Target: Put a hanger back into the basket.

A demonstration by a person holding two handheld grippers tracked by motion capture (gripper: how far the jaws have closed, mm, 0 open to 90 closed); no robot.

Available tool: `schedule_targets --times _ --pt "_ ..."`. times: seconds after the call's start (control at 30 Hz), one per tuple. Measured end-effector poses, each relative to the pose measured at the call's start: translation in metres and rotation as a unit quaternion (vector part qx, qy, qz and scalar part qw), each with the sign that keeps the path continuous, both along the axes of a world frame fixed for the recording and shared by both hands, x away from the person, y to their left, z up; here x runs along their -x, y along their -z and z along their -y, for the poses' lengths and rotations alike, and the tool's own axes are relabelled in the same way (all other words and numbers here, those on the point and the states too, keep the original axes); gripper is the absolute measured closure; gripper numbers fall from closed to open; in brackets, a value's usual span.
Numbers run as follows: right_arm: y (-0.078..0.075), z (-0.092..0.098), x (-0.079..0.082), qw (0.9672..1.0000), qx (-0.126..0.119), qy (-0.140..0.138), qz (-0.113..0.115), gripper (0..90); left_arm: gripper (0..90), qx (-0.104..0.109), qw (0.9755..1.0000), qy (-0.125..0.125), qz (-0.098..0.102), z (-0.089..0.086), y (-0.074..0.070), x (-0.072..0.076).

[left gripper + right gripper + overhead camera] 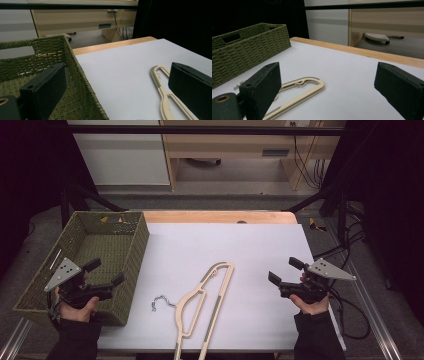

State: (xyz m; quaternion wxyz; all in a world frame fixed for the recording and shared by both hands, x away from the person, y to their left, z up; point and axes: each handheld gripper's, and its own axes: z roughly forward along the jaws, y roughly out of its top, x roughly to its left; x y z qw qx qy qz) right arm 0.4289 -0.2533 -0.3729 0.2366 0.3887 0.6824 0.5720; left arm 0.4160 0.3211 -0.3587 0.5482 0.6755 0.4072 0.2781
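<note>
hangers [202, 307], cream-coloured and stacked together with a metal hook [159, 302] at the left end, lie slanted on the white tabletop [250, 250] near its front edge, between the two hands. left hand-held gripper [106, 272] hovers over the right wall of the green woven basket [35, 285], which sits at the tabletop's left side; its jaws are spread wide with nothing between them, and in the left gripper view one jaw hangs over the basket's inside while the other is above the hangers' looped end [160, 82]. right hand-held gripper [285, 270] is held above the tabletop's right part, well apart from the hangers, jaws likewise spread and empty. in the right gripper view the hangers [297, 93] lie ahead of its jaws, with the basket [244, 50] beyond them.
</note>
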Motion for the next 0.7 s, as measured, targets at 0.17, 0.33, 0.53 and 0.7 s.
schedule_targets --times 0.17,0.33,0.53,0.7 --pt "0.000 -0.009 -0.001 0.9998 0.013 -0.012 -0.002 10.1 1.7 -0.002 1.0000 0.003 0.002 0.000 0.000 0.001" --pt "0.000 -0.028 -0.001 0.9991 0.022 -0.037 -0.006 12.8 1.8 -0.004 1.0000 0.003 0.003 0.000 0.001 0.001" --pt "0.004 -0.058 -0.003 0.9967 0.041 -0.066 -0.024 15.2 1.8 -0.007 1.0000 0.003 0.001 0.000 0.002 0.000" --pt "0.006 -0.078 -0.005 0.9943 0.043 -0.092 -0.031 18.3 1.8 -0.006 1.0000 0.002 0.002 -0.001 0.001 0.000"
